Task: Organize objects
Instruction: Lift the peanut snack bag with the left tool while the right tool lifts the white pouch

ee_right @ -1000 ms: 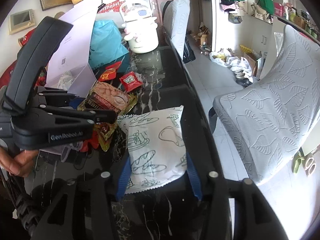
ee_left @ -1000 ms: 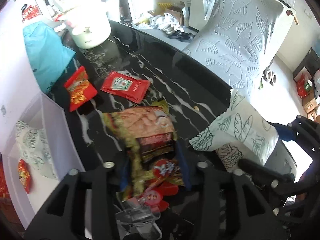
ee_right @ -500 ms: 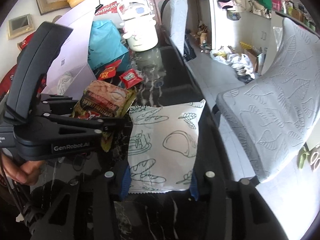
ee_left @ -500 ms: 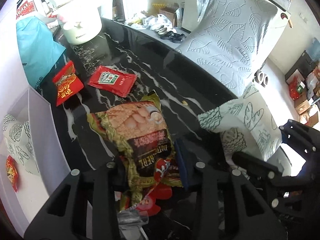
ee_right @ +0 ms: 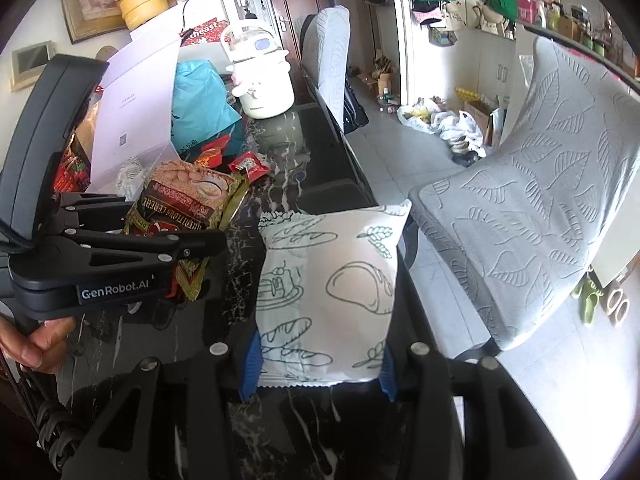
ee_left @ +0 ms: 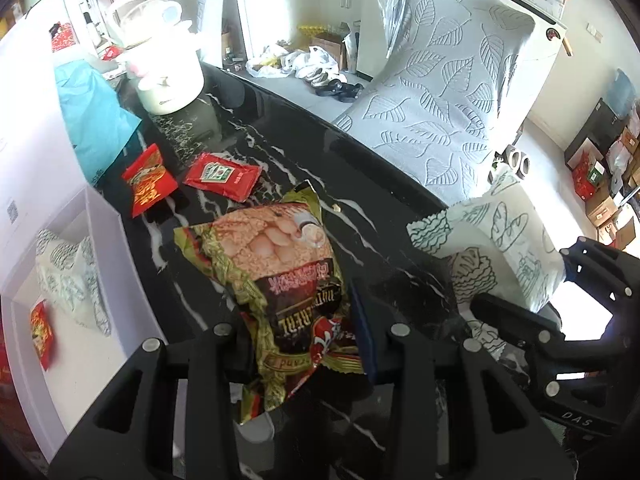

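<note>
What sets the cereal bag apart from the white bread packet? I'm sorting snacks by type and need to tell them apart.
The cereal bag is gold and dark brown with a food photo and is crumpled; the white bread packet carries green line drawings and is smooth and puffy. The cereal bag sits in the left gripper, the bread packet in the right gripper. Both are sealed snack pouches, each clamped at one end between jaws above the black table.

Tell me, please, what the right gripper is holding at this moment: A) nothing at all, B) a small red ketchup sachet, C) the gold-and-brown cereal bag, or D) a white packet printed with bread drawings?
D: in the right wrist view the right gripper has its jaws clamped on the bottom edge of the white bread-print packet, while the cereal bag sits in the left gripper.
</note>
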Demonstrator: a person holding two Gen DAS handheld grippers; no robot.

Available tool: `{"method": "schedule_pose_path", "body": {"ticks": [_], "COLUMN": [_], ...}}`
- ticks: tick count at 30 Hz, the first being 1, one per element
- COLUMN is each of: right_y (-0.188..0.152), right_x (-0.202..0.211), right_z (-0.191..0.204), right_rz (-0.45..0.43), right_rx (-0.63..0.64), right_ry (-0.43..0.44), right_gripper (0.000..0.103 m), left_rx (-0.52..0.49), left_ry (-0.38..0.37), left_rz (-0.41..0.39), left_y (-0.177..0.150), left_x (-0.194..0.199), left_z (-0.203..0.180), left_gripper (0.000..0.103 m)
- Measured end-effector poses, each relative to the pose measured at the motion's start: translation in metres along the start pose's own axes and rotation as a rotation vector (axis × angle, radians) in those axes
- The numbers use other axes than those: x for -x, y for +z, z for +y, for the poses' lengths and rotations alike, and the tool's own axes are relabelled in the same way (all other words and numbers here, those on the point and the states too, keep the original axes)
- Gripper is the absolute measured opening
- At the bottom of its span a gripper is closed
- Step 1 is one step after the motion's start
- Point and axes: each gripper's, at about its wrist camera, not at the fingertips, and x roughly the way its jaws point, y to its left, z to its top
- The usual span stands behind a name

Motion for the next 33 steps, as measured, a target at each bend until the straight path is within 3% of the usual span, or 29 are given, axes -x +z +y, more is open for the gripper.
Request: {"method": "schedule_pose_path", "body": {"ticks": [18,33], "right_y": [-0.003,-0.004], "right_x": [0.023,0.02], "right_z": [0.052,0.11], "right_rz": [-0.017,-0.012], "right_rx": [0.106,0.249], "right_ry": [0.066,0.182], "right_gripper": [0.048,0.048], "left_rx": [0.107,0.238], "left_ry": [0.081,0.155], "left_rz": [-0.033,-0.033], "left_y": [-0.044,-0.09], "left_x": [0.044,0.07], "left_z": [0.031,0.067], "left_gripper": [0.036,0.036]}}
